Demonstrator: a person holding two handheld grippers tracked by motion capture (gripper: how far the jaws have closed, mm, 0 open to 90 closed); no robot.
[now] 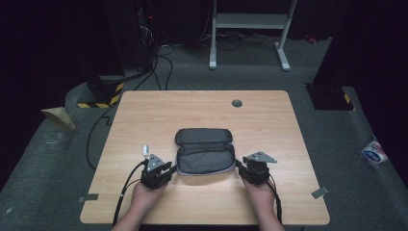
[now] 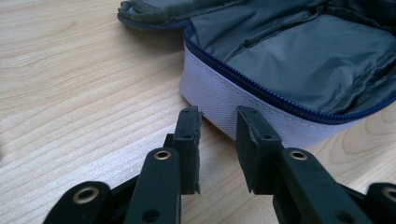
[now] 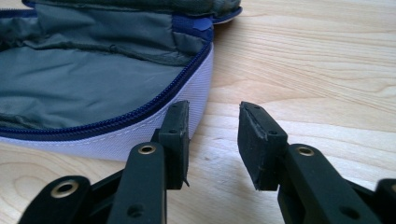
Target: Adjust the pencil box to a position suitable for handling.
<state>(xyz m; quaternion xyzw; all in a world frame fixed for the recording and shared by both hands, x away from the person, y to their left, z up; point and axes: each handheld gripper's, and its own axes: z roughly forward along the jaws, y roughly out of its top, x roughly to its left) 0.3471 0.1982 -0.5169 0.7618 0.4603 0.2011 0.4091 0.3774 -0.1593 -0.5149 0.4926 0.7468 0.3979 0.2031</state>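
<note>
Pouch (image 1: pixel 205 153), a grey zip case with a white outer wall and a blue zipper, is seen lying unzipped and spread open near the middle of the wooden table (image 1: pixel 144 110), its lid folded back away from the person. At its left end the left gripper (image 1: pixel 169 169) is held low over the tabletop, and in the left gripper view (image 2: pixel 218 122) its jaws are seen parted by a narrow gap just short of the white wall, with nothing gripped. At the right end the right gripper (image 1: pixel 240 166) is likewise held with jaws apart, one jaw just beside the wall in the right gripper view (image 3: pixel 212 119), nothing clamped.
</note>
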